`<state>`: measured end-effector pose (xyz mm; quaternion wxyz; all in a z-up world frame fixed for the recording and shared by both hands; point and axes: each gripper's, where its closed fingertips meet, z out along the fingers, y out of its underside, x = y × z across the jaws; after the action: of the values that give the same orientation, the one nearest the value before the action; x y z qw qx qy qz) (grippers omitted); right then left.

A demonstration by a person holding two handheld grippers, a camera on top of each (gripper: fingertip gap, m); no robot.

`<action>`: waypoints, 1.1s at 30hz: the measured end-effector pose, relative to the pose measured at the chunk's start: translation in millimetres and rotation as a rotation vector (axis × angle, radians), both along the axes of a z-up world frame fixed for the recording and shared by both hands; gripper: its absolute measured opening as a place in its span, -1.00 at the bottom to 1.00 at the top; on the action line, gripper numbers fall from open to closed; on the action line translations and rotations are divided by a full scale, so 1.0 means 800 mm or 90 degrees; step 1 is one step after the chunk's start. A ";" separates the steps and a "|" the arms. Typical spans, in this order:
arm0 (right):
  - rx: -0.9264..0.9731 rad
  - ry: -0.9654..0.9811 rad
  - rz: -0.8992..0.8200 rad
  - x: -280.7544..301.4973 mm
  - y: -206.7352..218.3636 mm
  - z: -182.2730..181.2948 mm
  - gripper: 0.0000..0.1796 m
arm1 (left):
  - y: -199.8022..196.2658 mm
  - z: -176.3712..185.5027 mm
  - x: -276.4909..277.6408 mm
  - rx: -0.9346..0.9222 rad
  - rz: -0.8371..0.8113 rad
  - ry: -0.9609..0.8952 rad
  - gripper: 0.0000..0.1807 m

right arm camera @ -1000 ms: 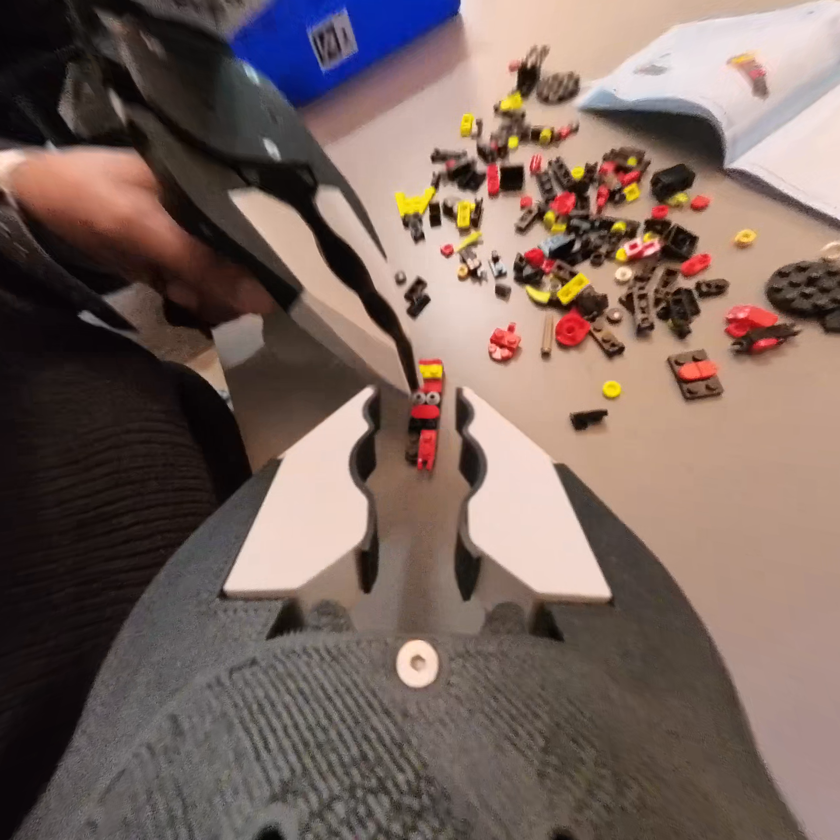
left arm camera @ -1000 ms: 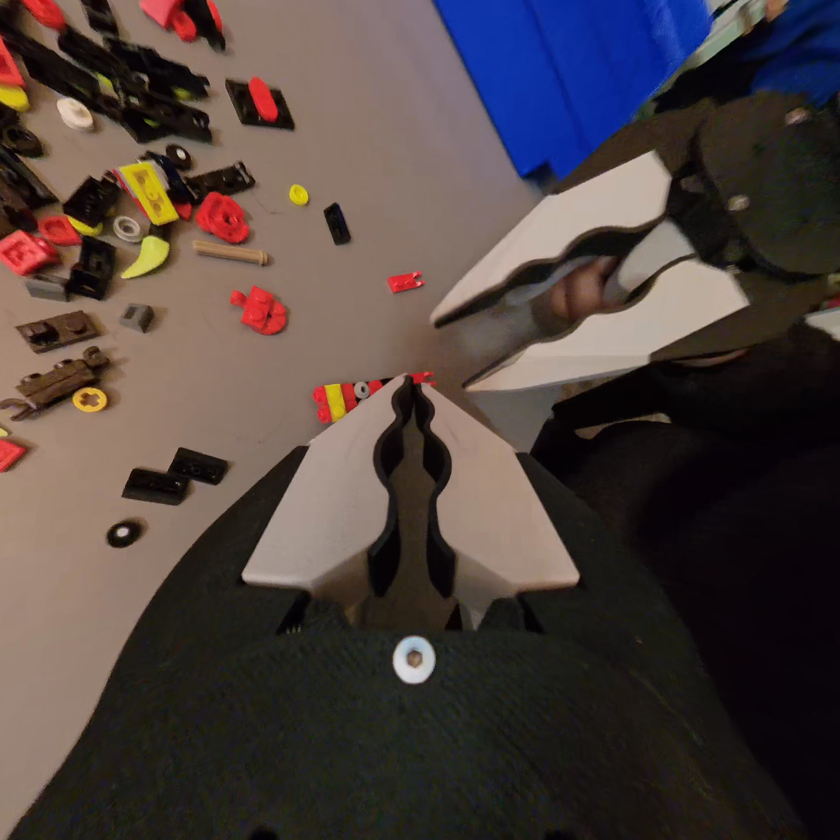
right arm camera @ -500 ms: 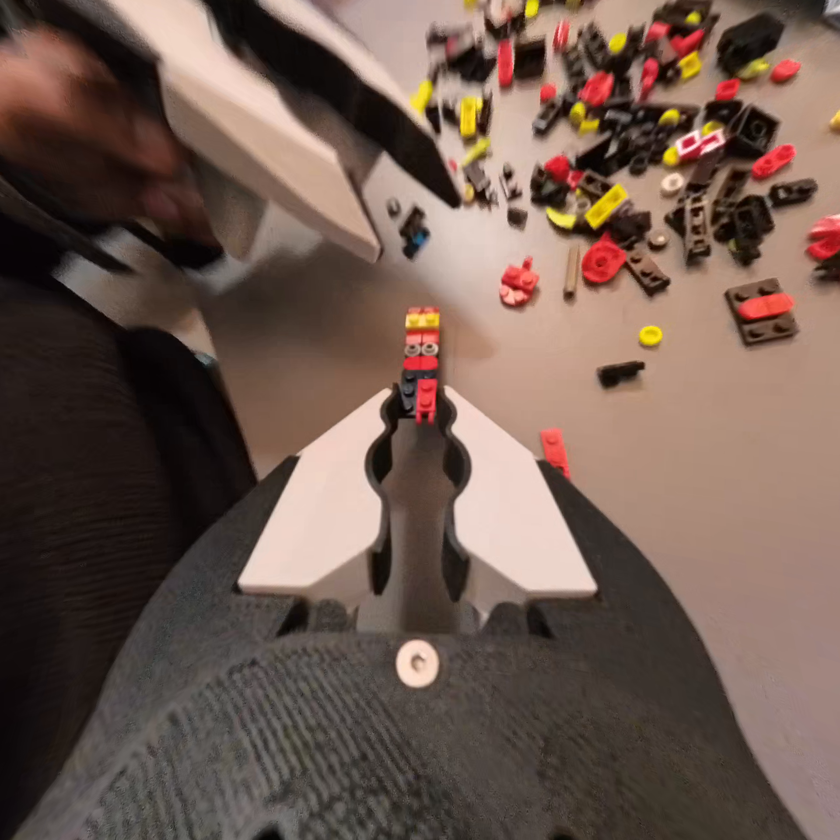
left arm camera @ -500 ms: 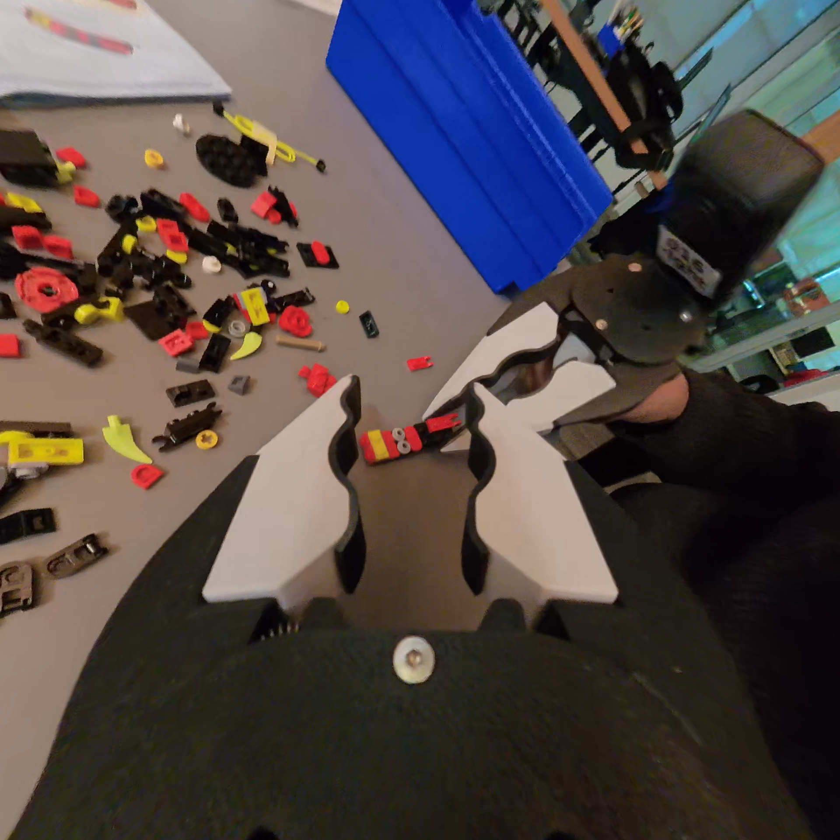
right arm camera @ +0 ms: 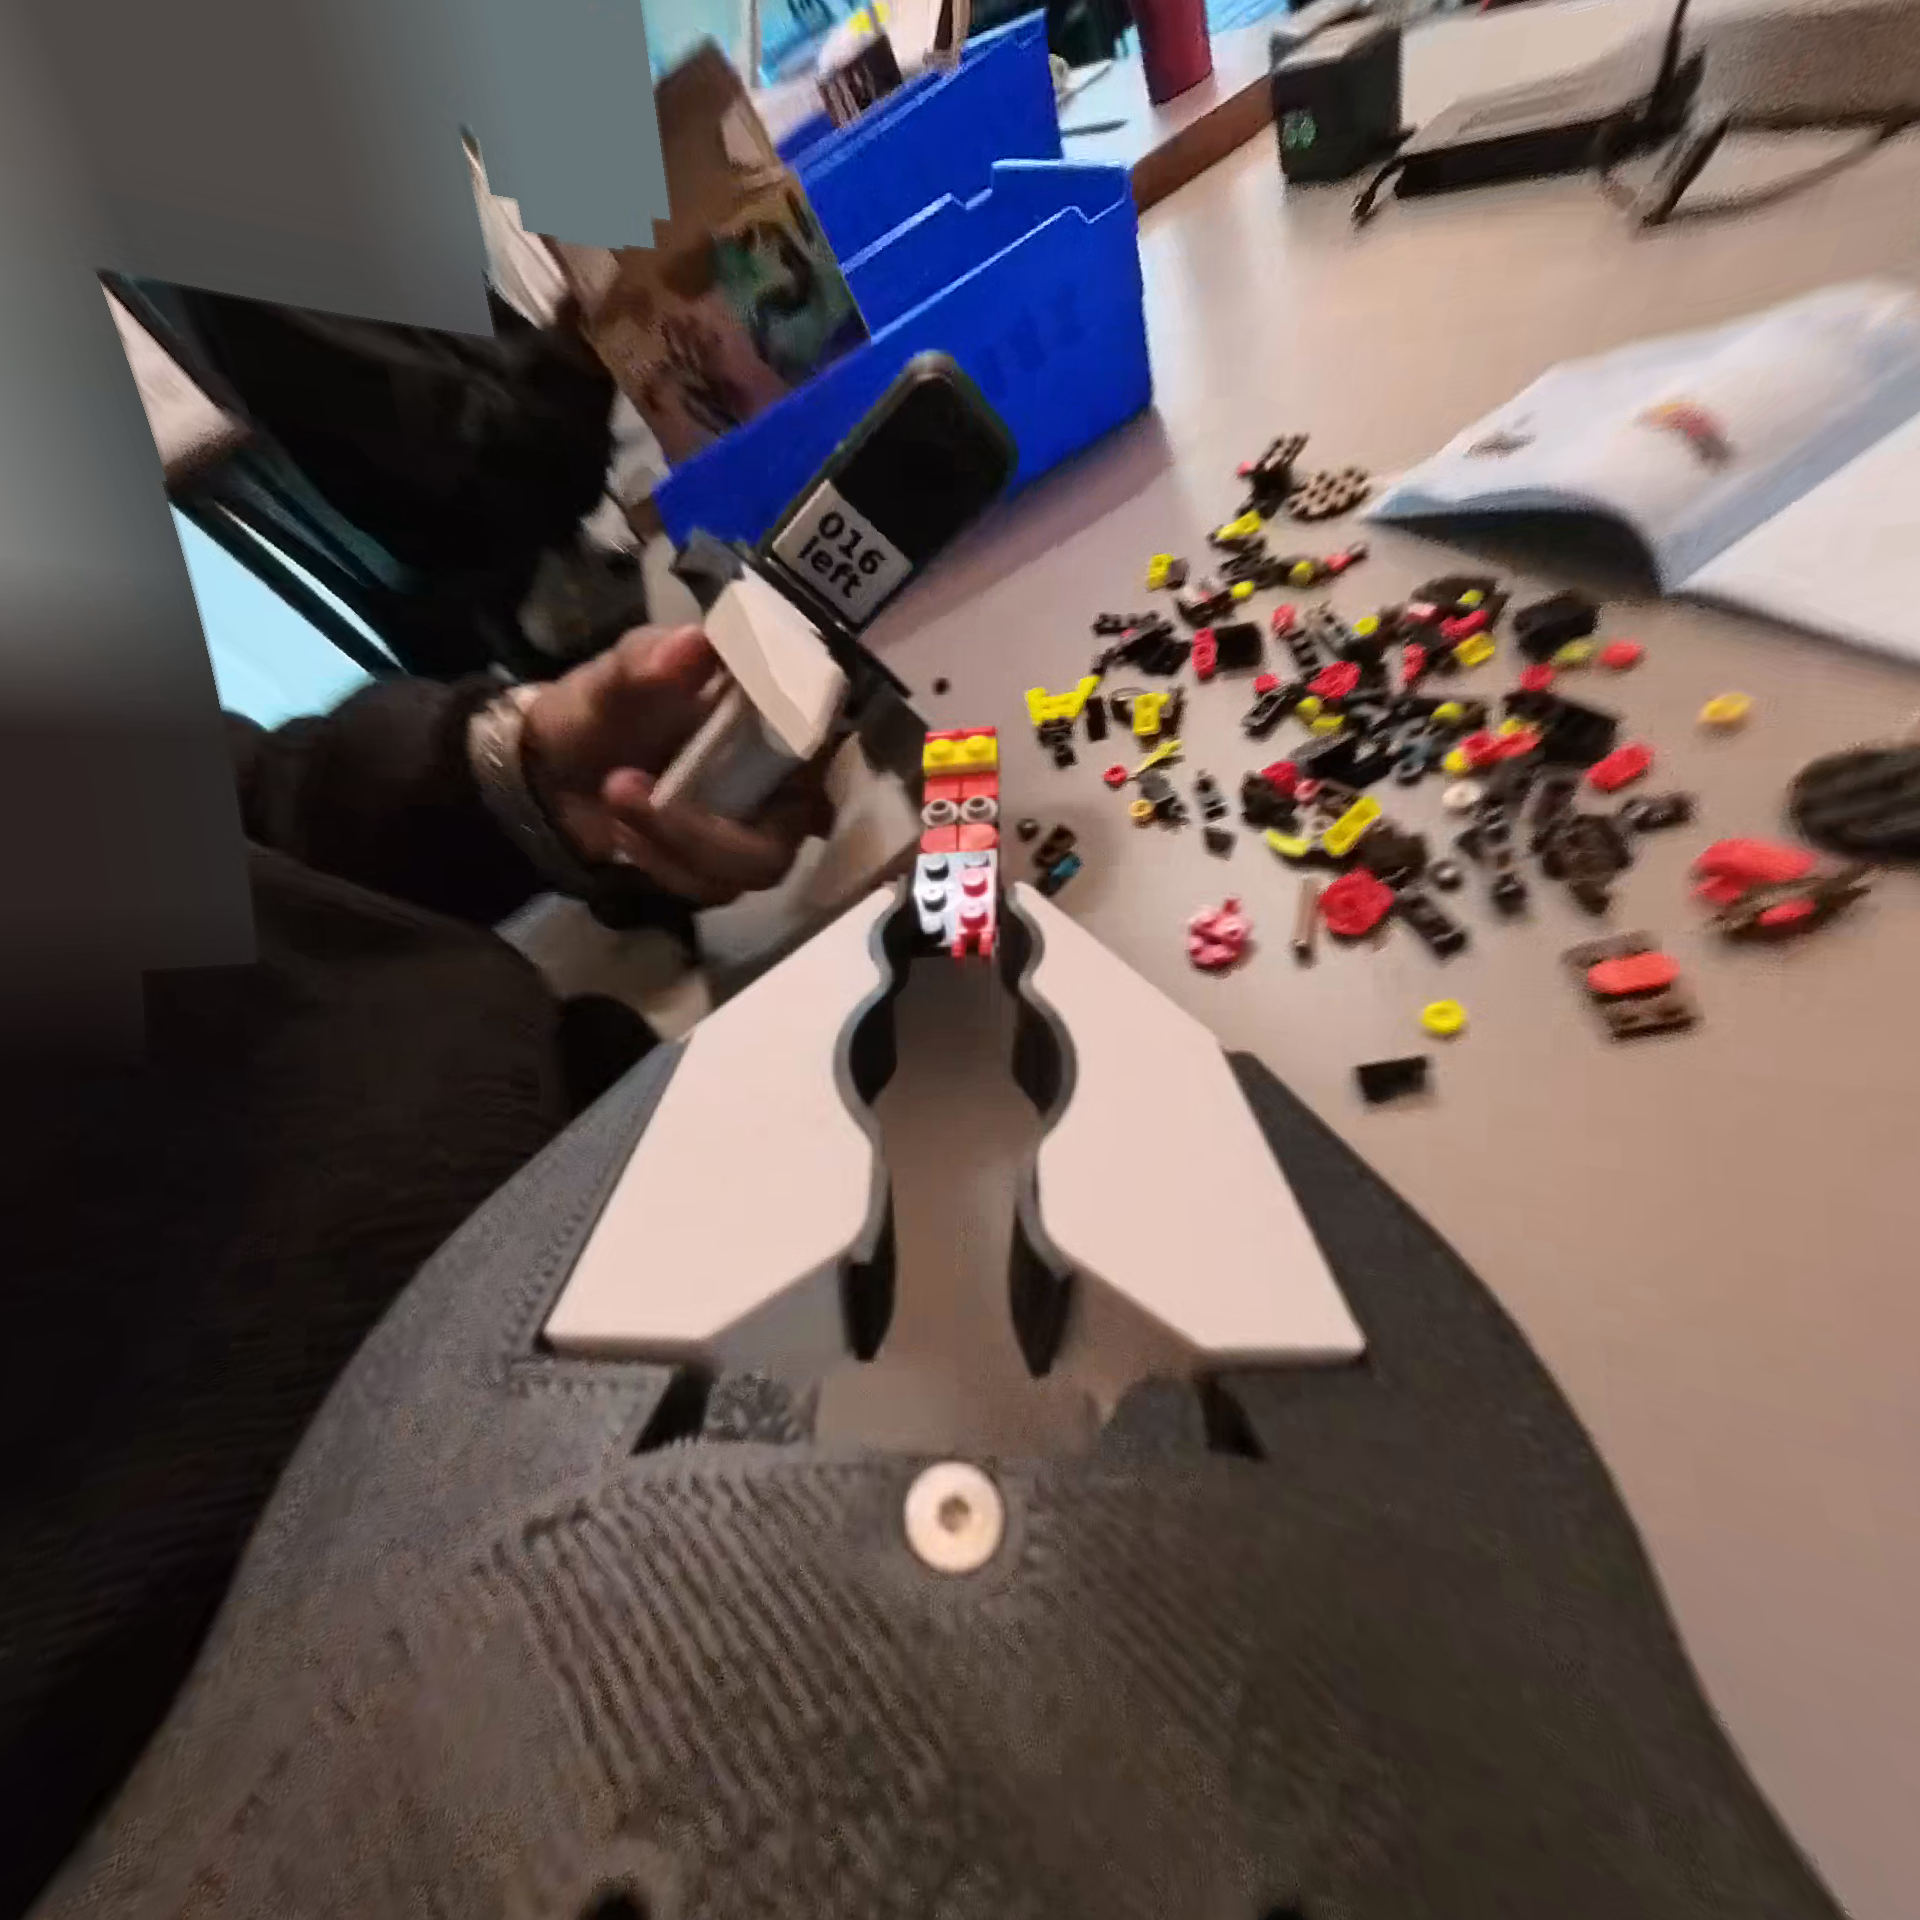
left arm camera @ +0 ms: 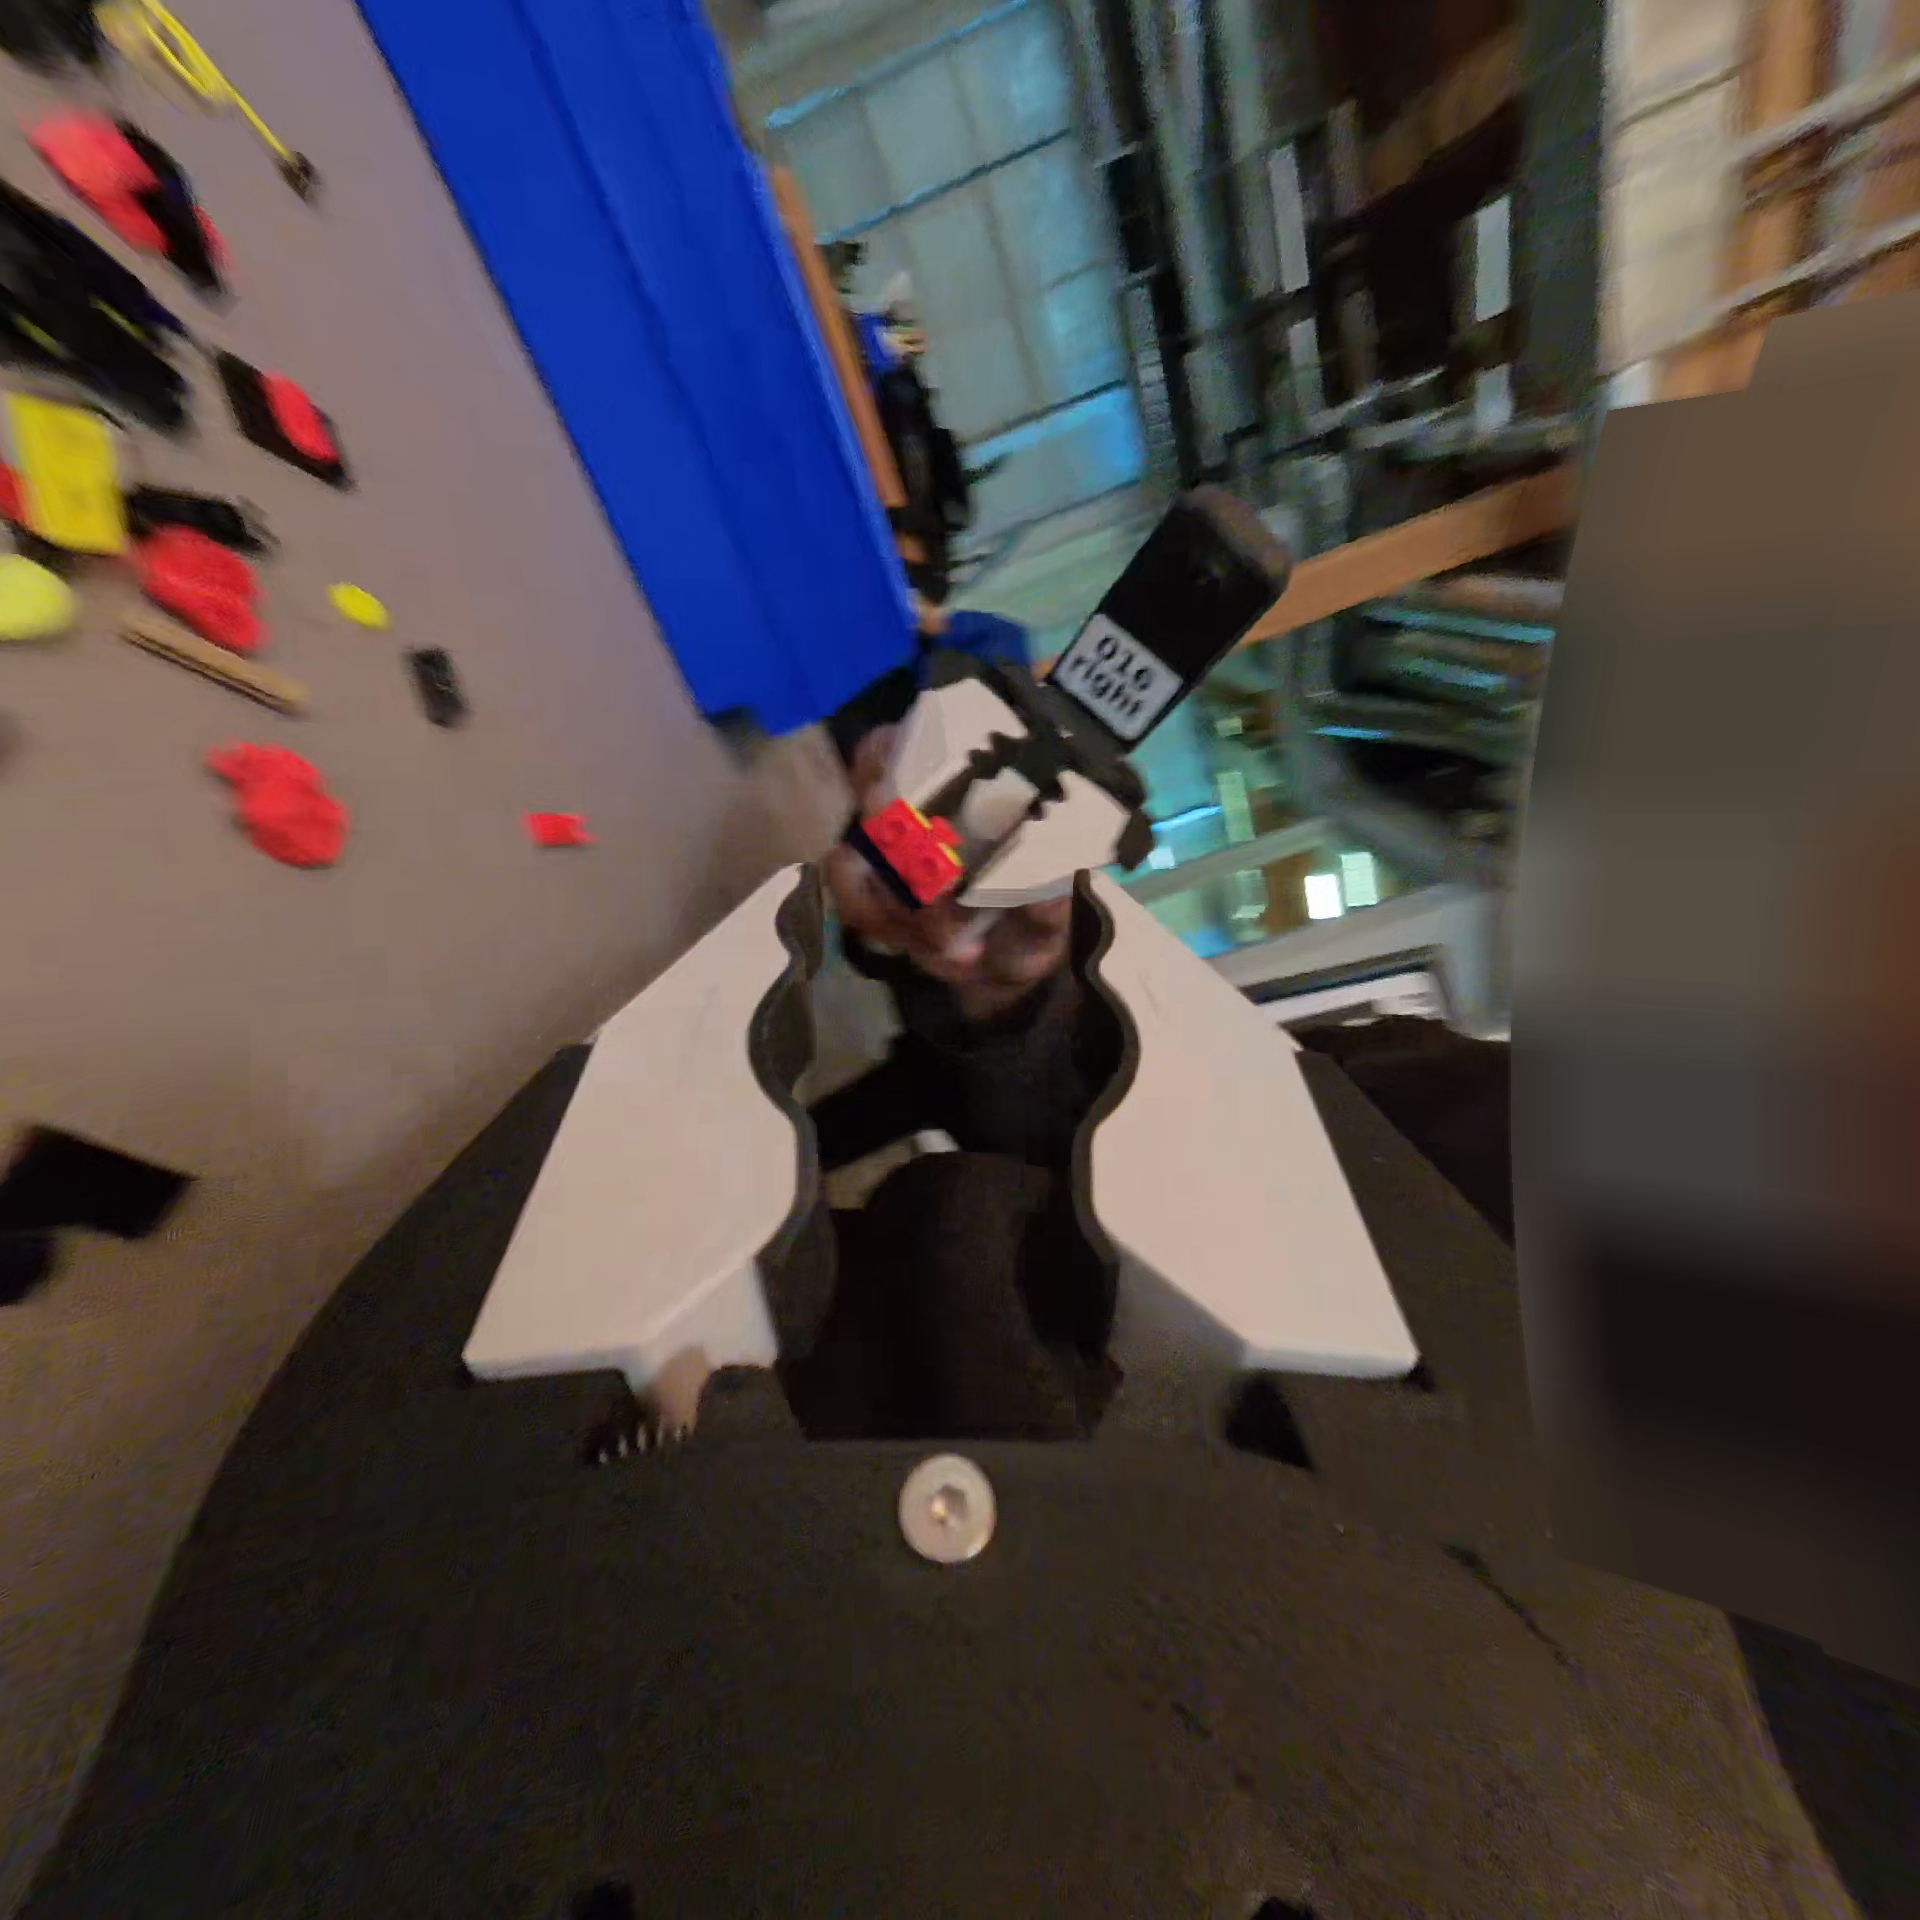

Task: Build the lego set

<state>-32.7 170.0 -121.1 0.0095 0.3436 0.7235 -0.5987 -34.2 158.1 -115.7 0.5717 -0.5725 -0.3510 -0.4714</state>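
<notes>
A small lego assembly (right arm camera: 961,821) of red, yellow, grey and black plates sticks out forward from my right gripper (right arm camera: 958,914), which is shut on its near end and holds it in the air above the table. My left gripper (left arm camera: 940,894) is open and empty, raised and tilted, pointing at the right gripper (left arm camera: 940,868) and the assembly (left arm camera: 909,842) a short way ahead. In the right wrist view the left gripper (right arm camera: 862,707) is held by a hand just left of the assembly's far end, apart from it.
Many loose black, red and yellow pieces (right arm camera: 1382,748) lie on the grey table (right arm camera: 1507,1195) to the right. An open instruction booklet (right arm camera: 1714,468) lies behind them. Blue bins (right arm camera: 997,312) stand at the back. A person's dark sleeve (right arm camera: 343,769) is at the left.
The left gripper opened and drew back from the assembly. The right gripper closed on the assembly's near end and lifted it off the table. Both grippers rose.
</notes>
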 end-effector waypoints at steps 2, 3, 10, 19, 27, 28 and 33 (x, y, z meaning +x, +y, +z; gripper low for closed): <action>0.072 0.079 -0.002 0.001 -0.002 0.000 -0.84 | 0.001 0.004 0.007 0.039 -0.025 -0.059 -0.57; 0.100 0.112 0.004 0.003 -0.005 0.000 -0.84 | 0.002 0.004 0.011 0.044 -0.034 -0.067 -0.62; 0.224 0.289 0.029 0.015 -0.019 0.006 -0.84 | 0.001 0.000 0.020 0.036 -0.055 -0.021 -0.93; -0.034 0.205 -0.001 0.020 -0.012 0.068 -0.55 | -0.010 0.052 0.023 0.112 -0.002 0.239 -0.94; -0.155 0.116 0.052 0.031 -0.007 0.078 -0.65 | -0.009 0.072 0.043 0.079 0.085 0.616 -0.94; -0.150 0.118 0.063 0.034 -0.010 0.076 -0.68 | -0.008 0.074 0.046 0.089 0.083 0.614 -0.94; -0.157 0.121 0.087 0.042 -0.015 0.078 -0.77 | -0.006 0.074 0.051 0.104 0.067 0.604 -0.94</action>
<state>0.9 157.9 -59.1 0.0239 0.2316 0.6639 -0.7106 6.5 153.2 -56.7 0.7346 -0.6593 -0.0417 -0.1547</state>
